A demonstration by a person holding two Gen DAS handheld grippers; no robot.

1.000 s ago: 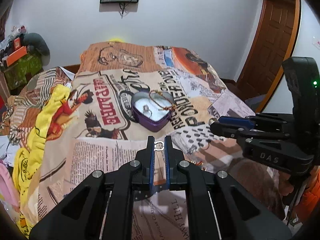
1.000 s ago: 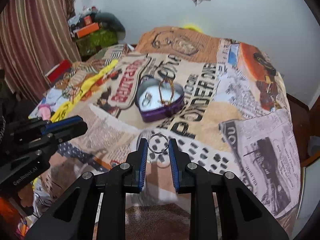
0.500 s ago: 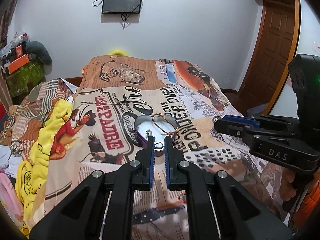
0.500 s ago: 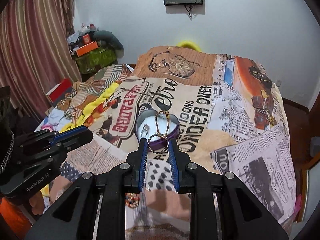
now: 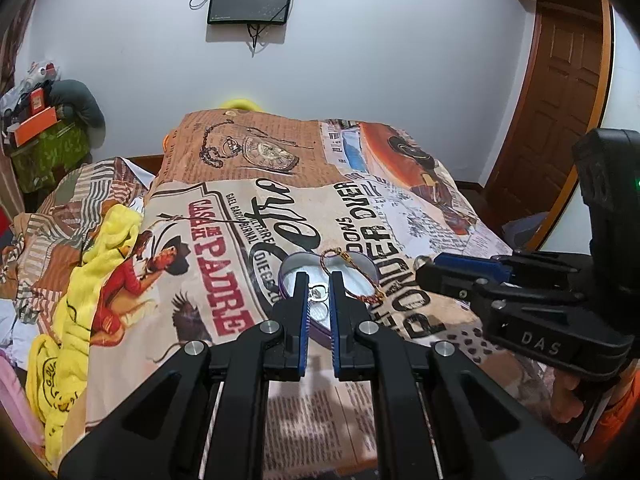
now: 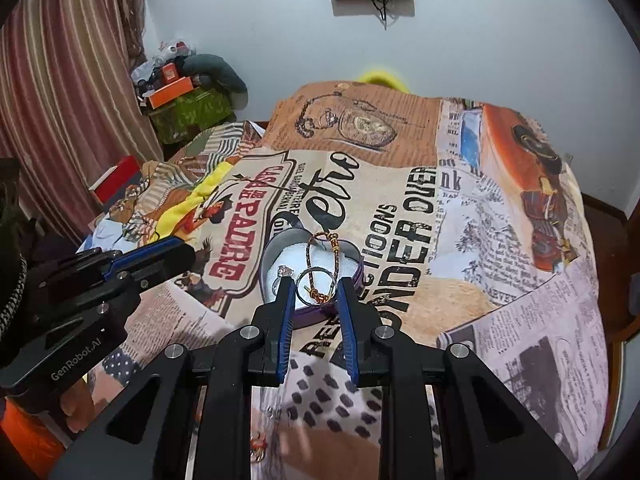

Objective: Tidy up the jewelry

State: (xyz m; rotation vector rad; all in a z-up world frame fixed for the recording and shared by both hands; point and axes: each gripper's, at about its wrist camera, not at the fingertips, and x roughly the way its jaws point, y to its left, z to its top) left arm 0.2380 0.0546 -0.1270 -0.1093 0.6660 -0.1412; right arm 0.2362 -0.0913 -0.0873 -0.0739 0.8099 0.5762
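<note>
The near rim of the heart-shaped tin [image 6: 362,270] is hidden behind both pairs of tongs, and small bright bits on the bedspread [image 6: 500,320] between the right arms are too blurred to name. The left tongs [image 5: 319,289] are pinched almost shut on a small silver ring [image 5: 319,293] with a squarish setting, held over the tin. The right tongs [image 6: 317,285] stand a little wider, gripping a thin round silver hoop [image 6: 316,285] at its two sides, also above the tin. Inside, on white padding, lie another ring [image 6: 282,271] and a braided red-and-gold cord bracelet [image 6: 335,249] draped over the purple metal wall. The bedspread is soft fabric printed like old newspaper.
</note>
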